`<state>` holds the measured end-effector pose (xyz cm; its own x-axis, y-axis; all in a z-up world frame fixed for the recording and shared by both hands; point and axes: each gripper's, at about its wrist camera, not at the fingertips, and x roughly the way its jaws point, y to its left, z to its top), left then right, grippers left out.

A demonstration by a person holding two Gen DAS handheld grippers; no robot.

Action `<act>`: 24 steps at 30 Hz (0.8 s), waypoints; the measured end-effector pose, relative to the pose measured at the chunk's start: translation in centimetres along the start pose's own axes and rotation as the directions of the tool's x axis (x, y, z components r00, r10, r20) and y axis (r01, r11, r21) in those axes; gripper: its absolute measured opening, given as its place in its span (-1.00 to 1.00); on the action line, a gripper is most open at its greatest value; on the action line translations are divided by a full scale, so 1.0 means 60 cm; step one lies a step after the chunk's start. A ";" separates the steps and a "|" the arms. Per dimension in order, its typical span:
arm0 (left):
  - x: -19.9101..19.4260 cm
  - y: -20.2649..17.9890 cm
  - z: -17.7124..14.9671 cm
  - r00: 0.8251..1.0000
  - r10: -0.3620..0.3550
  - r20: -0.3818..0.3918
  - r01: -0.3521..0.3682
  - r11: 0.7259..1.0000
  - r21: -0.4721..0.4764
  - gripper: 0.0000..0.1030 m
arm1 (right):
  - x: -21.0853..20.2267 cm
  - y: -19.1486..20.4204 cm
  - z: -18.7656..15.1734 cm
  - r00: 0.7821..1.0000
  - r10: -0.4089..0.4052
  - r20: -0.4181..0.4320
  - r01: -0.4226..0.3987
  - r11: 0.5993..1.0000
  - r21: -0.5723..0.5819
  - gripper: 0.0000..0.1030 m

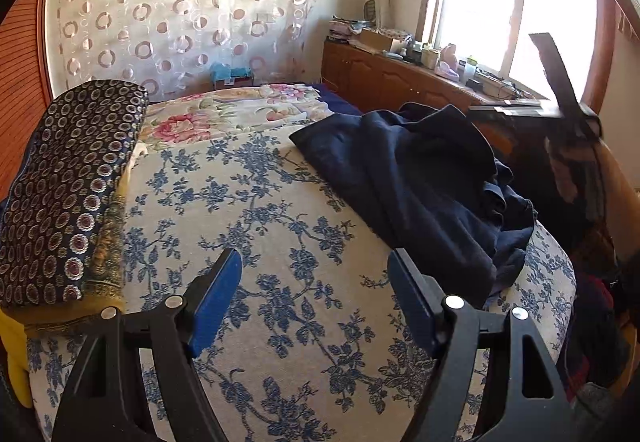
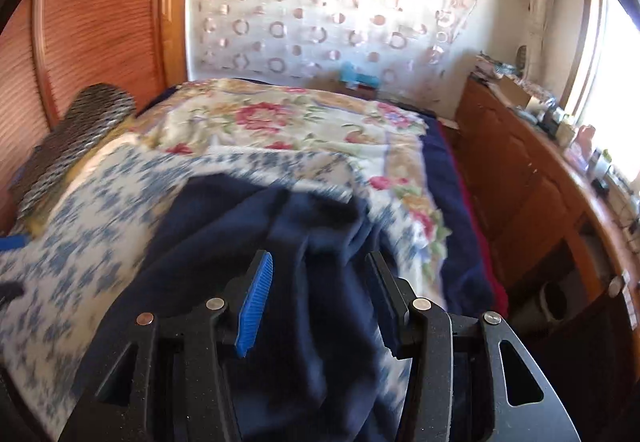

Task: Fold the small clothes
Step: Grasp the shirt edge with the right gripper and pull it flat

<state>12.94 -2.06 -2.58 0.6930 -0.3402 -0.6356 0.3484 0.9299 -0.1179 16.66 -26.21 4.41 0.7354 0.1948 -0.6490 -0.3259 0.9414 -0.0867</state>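
Observation:
A crumpled navy garment (image 1: 420,178) lies on the right part of a bed with a blue-flowered cover (image 1: 260,202). My left gripper (image 1: 314,256) hangs open over bare cover to the left of the garment, with nothing between its blue pads. In the blurred right wrist view the same navy garment (image 2: 280,242) spreads below and in front of my right gripper (image 2: 319,258). Its jaws stand apart over the cloth, and the pads do not press on it.
A dark ring-patterned pillow (image 1: 68,182) on a yellow cushion lies at the bed's left. A rose-patterned quilt (image 1: 224,114) covers the far end. A long wooden cabinet (image 2: 520,182) with clutter runs under the window to the right. A wooden wardrobe (image 2: 100,22) stands on the left.

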 end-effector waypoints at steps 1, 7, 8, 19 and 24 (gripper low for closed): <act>0.004 -0.005 0.002 1.000 -0.004 -0.002 0.004 1.000 0.004 0.48 | -0.010 0.005 -0.022 1.000 0.016 0.007 -0.016 1.000 0.014 -0.03; 0.023 -0.030 0.009 0.999 -0.031 -0.012 0.031 0.999 0.016 0.48 | -0.043 0.021 -0.115 0.996 0.087 0.009 -0.088 0.994 0.059 -0.03; 0.026 -0.033 0.009 0.999 -0.035 -0.016 0.035 0.999 0.018 0.48 | -0.043 0.017 -0.122 0.995 0.095 0.006 -0.095 0.993 0.064 -0.03; 0.047 -0.066 0.007 0.997 -0.056 -0.051 0.058 0.997 0.044 0.48 | -0.024 -0.018 -0.149 0.994 0.106 -0.026 -0.105 0.994 0.043 -0.23; 0.056 -0.084 0.006 0.996 -0.067 -0.065 0.071 0.996 0.057 0.48 | -0.034 -0.029 -0.151 0.992 0.126 0.015 -0.127 0.990 0.054 -0.82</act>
<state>13.75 -7.91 -3.81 0.6257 -0.3921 -0.6744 0.4323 0.8939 -0.1187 10.35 -30.76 -0.94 0.6974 0.3159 -0.6433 -0.3838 0.9227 0.0371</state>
